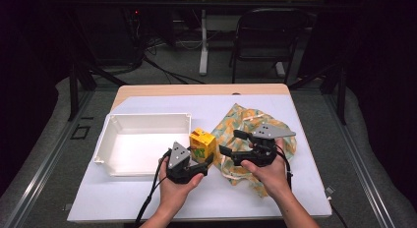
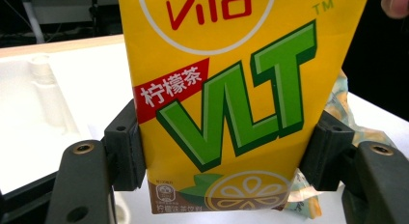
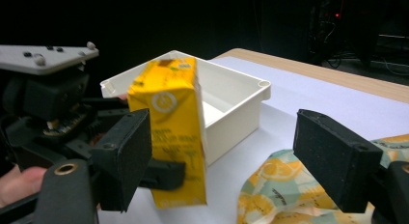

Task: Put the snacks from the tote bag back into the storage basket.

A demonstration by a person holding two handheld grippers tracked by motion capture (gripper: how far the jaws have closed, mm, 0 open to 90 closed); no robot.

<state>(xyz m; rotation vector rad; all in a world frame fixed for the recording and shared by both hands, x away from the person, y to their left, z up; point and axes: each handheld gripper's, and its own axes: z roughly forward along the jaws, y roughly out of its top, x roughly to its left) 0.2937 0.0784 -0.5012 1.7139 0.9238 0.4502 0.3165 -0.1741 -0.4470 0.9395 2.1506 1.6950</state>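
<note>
reading "vita" and "vlt" on yellow carton (image 2: pixel 226 98) between left hand-held gripper (image 2: pixel 222 159) jaws

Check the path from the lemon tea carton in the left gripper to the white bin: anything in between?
Nothing visible. The left gripper is shut on the lemon tea carton, which is right beside the white bin's near right corner. The patterned cloth and open right gripper lie on the other side.
</note>
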